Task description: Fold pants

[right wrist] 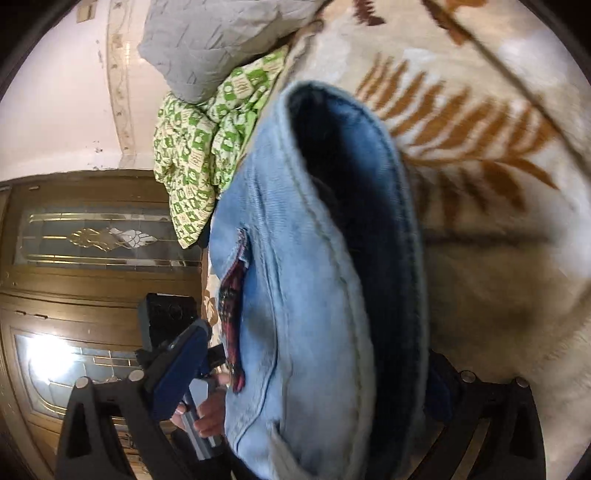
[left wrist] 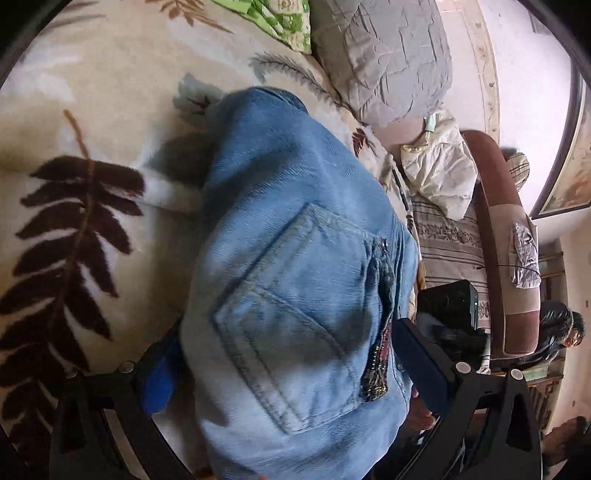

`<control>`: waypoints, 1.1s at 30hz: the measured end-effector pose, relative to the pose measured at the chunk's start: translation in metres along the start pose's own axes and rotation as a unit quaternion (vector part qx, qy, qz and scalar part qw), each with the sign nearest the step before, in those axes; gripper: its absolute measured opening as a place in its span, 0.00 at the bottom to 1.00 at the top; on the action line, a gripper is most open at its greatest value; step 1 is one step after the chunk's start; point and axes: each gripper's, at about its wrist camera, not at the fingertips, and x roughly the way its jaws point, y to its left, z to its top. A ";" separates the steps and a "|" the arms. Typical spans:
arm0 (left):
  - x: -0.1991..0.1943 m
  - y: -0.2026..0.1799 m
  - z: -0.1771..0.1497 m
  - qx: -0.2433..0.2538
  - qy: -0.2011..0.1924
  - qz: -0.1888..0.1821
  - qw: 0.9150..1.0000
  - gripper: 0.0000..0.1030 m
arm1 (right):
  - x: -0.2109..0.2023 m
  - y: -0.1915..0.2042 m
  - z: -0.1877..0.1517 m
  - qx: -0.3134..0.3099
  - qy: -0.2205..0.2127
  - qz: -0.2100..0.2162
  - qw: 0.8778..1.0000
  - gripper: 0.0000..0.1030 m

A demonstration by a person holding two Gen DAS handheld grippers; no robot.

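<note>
Left wrist view: the left gripper (left wrist: 291, 373) has its wide-spread fingers on either side of the jeans (left wrist: 295, 258), back pocket (left wrist: 291, 314) up, over the blanket (left wrist: 74, 147); whether they clamp the denim cannot be told.

Right wrist view: the right gripper (right wrist: 314, 384) likewise straddles the jeans (right wrist: 303, 295); its grip cannot be told.

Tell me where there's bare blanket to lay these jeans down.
Bare leaf-print blanket lies left of the jeans, over the dark fern pattern. It's crowded toward the grey pillow and green patterned cloth.
</note>
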 end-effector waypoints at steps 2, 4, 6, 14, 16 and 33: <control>0.005 -0.003 -0.002 0.003 0.007 0.026 1.000 0.55 | 0.000 0.000 -0.005 -0.008 -0.013 -0.018 1.000 0.59; 0.005 -0.003 -0.003 0.008 0.011 0.033 0.999 0.41 | -0.004 -0.002 -0.010 -0.011 -0.025 -0.015 1.000 0.42; 0.002 -0.011 -0.005 0.023 0.007 0.029 0.999 0.28 | -0.009 0.006 -0.014 -0.027 -0.033 -0.019 0.999 0.38; -0.048 -0.054 -0.011 0.092 -0.022 0.037 0.995 0.22 | -0.033 0.083 -0.033 -0.109 -0.070 -0.045 0.991 0.33; -0.059 -0.059 -0.005 0.100 -0.029 0.034 0.994 0.22 | -0.035 0.097 -0.033 -0.117 -0.084 -0.042 0.989 0.33; 0.028 -0.012 0.052 0.056 0.035 0.083 0.994 0.26 | 0.010 0.027 0.027 -0.062 -0.050 -0.087 0.993 0.34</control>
